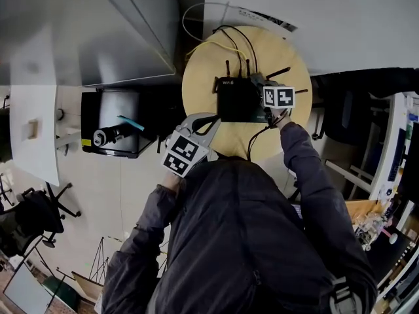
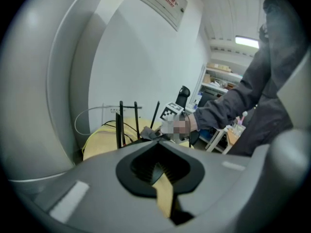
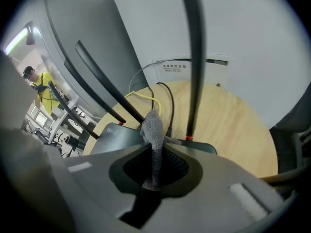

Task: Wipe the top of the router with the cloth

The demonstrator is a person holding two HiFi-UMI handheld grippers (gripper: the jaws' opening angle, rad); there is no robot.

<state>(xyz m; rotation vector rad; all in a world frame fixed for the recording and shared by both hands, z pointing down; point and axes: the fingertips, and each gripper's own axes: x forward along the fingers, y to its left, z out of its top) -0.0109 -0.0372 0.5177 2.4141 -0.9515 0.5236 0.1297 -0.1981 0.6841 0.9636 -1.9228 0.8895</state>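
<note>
Head view, listed outward from you.

1. Your dark jacket (image 1: 249, 241) covers the near rim of the round wooden table (image 1: 203, 70).
2. Left gripper (image 1: 215, 118) is beside the black router's (image 1: 236, 100) near left corner. Its jaws are drawn together on nothing, with only a thin tan slit between them. In the left gripper view its own body hides the router case.
3. Right gripper (image 1: 264, 87) is at the router's far right corner, and its marker cube (image 1: 278, 97) hides that edge. Its jaws are clamped on the grey cloth (image 3: 153, 127). The bunched end of the cloth stands over the router top, among the antennas (image 3: 194, 57). You cannot tell whether the cloth touches the top.
4. Yellow cable (image 3: 146, 98) and black cable (image 3: 170, 101) run from the router's back toward the table's far rim.
</note>
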